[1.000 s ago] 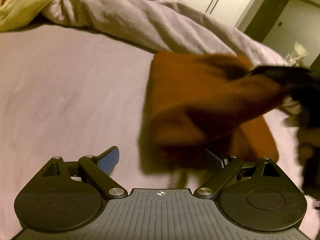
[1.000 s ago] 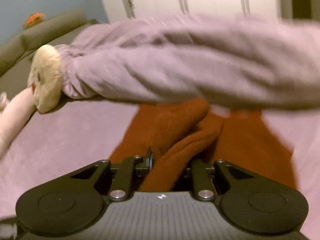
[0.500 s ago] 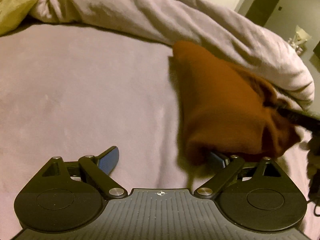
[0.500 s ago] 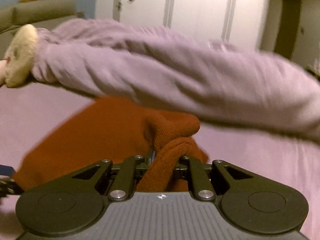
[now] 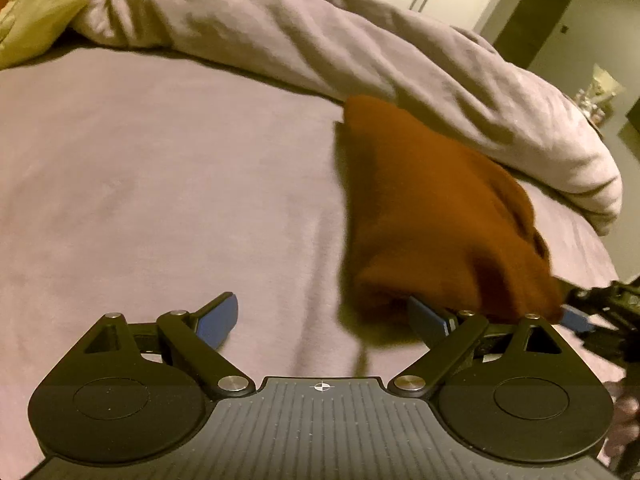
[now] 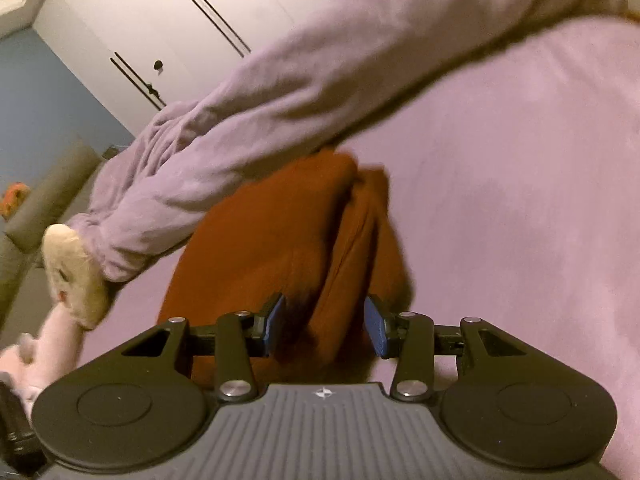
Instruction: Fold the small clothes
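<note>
A rust-orange knit garment [image 5: 432, 216] lies bunched on the lilac bed sheet [image 5: 160, 184], against the rolled duvet. My left gripper [image 5: 324, 320] is open and empty; its right fingertip sits at the garment's near edge. In the right wrist view the garment [image 6: 288, 248] lies just ahead of my right gripper [image 6: 324, 324], whose jaws stand open with a fold of the cloth between the blue pads, not pinched. The right gripper's blue tip [image 5: 576, 318] shows at the right edge of the left wrist view.
A rolled lilac duvet [image 5: 360, 48] runs across the back of the bed. A yellow plush pillow [image 5: 32, 4] lies at the far left, with a cream plush toy [image 6: 72, 276] in the right wrist view. White wardrobe doors [image 6: 168, 24] stand behind.
My right gripper, earlier shut on the garment's fold, has opened and let it down on the bed. The garment has shifted right and settled. The left gripper stayed open.
</note>
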`<state>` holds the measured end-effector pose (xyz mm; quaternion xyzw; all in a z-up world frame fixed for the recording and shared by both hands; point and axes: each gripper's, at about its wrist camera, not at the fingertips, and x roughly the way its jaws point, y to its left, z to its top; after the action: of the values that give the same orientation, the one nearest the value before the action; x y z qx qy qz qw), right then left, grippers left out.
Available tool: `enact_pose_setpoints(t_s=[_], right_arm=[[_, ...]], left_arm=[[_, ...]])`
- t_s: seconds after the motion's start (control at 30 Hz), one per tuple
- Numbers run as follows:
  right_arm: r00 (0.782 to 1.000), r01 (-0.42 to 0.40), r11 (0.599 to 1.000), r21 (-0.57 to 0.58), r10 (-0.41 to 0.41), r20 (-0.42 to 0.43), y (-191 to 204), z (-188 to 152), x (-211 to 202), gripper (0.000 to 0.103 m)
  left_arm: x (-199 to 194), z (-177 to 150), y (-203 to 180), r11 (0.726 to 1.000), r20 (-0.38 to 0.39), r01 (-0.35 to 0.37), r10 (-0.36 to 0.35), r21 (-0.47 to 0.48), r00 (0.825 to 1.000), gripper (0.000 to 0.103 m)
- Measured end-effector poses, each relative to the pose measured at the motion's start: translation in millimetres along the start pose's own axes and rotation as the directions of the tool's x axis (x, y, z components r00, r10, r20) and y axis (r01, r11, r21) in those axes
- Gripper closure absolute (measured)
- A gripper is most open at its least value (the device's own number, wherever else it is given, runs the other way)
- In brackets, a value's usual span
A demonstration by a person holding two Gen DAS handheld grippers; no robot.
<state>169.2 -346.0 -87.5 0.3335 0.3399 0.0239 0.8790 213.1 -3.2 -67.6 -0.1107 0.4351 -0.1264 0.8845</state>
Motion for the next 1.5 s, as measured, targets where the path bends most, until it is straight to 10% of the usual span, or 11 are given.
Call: enact_pose_setpoints(t_s=[0.57,0.67,0.8,1.0,1.13,1.33,1.5], right_arm=[[0.990,-0.140,0.979,0.150,0.140,0.014,6.7,3.1,3.5,0.033],[0.993,-0.107,0.989,0.101,0.111,-0.031,13.8,0.7,17.0,0.034],[0.996,-0.049,0.999,0.003,0.049,-0.075,28.3,-2.3,31.7,0.065],[0.997,0.069,0.954,-0.291,-0.074,-0.004,54.5,-4.0,31.6,0.084],[0.977,0.208,0.881,-0.425,-0.164,0.138,62.4,-3.3,18.8,0.084],[0.967,0.253,0.862,-0.438,-0.210,0.145,40.2,-21.6,26.7,0.061],[0.953,0.269,0.899,-0.347,-0.197,0.230,41.5,-9.0,-8.5,0.061]], left_arm=[[-0.2,2.5,-21.9,0.999,-0.006,-0.014,0.014,0.036,1.000,0.007],[2.5,2.7,-23.4,0.999,-0.015,-0.013,0.013,0.030,1.000,0.007],[5.6,3.9,-27.6,0.998,-0.025,-0.027,0.029,0.059,0.999,0.007],[5.3,7.9,-32.2,0.996,-0.014,-0.035,0.036,0.076,0.999,0.007],[8.9,9.0,-35.1,0.995,-0.012,-0.039,0.041,0.088,0.999,0.007],[7.1,8.6,-33.8,0.995,-0.013,-0.050,0.051,0.092,0.999,0.007],[0.1,23.0,-36.8,0.997,0.059,-0.027,0.023,0.073,0.998,0.007]])
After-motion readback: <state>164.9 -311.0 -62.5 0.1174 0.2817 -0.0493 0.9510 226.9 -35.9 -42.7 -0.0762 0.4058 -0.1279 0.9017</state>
